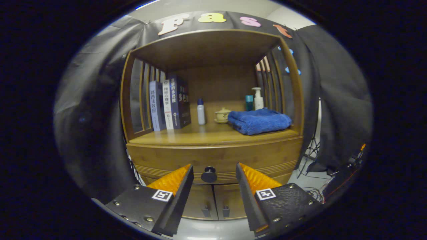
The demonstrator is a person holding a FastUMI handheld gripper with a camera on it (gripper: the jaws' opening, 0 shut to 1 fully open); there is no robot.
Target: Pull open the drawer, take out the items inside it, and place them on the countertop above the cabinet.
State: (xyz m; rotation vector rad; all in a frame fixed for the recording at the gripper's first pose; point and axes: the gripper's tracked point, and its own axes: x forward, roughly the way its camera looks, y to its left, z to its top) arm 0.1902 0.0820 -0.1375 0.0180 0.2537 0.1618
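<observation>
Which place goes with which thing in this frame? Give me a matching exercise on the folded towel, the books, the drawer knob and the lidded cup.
Things:
1. blue folded towel
2. books
3. drawer knob
4. lidded cup

Places:
A. standing upright at the countertop's left end
B. between the open gripper's fingers, on the shut drawer front
C. lying at the countertop's right end
D. mid-countertop, just left of the towel

Pairs: 1-C, 2-A, 3-B, 4-D
</observation>
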